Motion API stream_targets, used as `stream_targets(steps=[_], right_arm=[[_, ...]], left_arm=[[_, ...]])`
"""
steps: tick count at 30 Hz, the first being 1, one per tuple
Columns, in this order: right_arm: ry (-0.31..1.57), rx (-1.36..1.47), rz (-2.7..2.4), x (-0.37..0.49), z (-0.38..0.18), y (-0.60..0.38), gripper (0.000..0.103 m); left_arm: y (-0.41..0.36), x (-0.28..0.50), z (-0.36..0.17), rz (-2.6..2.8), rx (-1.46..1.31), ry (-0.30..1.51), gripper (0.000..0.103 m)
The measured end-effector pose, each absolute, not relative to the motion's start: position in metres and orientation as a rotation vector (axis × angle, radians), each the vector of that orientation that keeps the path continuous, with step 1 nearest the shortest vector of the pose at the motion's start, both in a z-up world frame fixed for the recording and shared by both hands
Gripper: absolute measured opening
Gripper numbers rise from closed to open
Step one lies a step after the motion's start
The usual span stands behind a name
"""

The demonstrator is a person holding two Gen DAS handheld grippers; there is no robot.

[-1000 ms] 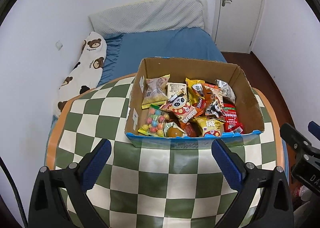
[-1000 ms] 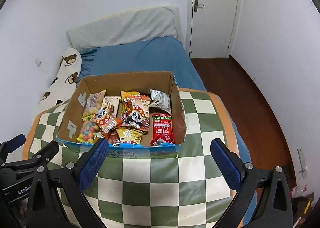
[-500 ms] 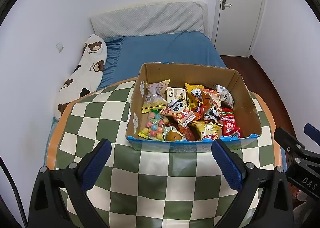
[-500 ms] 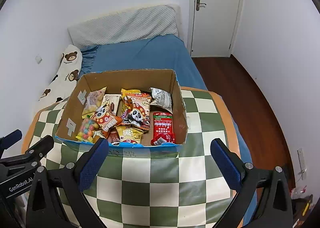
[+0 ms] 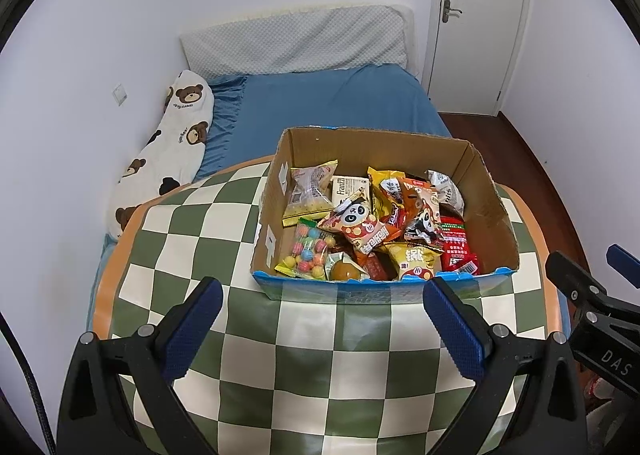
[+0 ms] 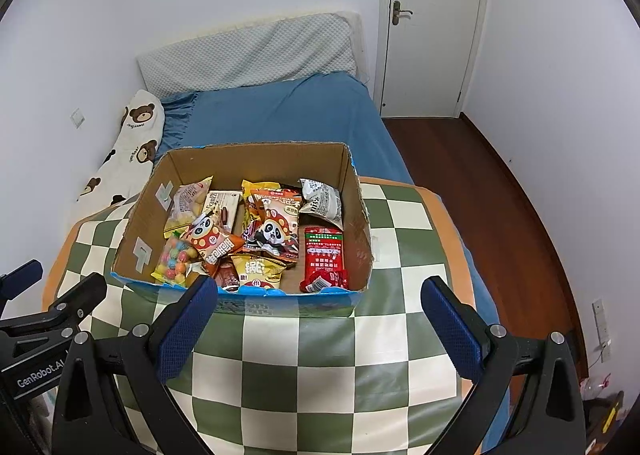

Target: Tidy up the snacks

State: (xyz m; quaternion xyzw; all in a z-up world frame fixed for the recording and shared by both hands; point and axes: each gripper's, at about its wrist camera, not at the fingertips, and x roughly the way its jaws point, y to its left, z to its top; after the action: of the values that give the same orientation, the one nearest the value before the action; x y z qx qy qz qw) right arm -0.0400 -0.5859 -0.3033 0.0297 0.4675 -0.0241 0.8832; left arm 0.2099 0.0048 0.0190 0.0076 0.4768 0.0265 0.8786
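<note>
1. A cardboard box (image 5: 486, 211) sits on a table with a green and white checked cloth (image 5: 304, 339). The box is my landmark.
2. All the snacks (image 5: 372, 223) lie inside the box in a loose heap. A panda bag (image 5: 356, 225) is on top near the middle. A bag of round candies (image 5: 310, 253) is in the near left corner. A red packet (image 6: 324, 255) lies flat by the right wall.
3. No snack shows on the cloth around the box.
4. The left claw (image 5: 322, 325) is spread wide and holds nothing. It hangs just in front of the box.
5. The right claw (image 6: 318, 325) is also wide and holds nothing. It hangs in front of the box too.
6. Since a second ago, both claws have pulled back and up a little, so the box looks lower and smaller. The snacks have not moved.
7. This could mean sorting is about to happen, or that the snacks are packed and the job is over. I cannot tell which.
</note>
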Motion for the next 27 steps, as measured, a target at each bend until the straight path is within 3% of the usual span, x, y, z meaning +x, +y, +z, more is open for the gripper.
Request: stream_targets(steps=[27], right_arm=[[0.967, 0.070, -0.065, -0.0470, -0.2985, -0.5911, 0.103]], left_arm=[[0.0027, 0.2084, 0.0263, 0.060, 0.016, 0.979, 0.103]])
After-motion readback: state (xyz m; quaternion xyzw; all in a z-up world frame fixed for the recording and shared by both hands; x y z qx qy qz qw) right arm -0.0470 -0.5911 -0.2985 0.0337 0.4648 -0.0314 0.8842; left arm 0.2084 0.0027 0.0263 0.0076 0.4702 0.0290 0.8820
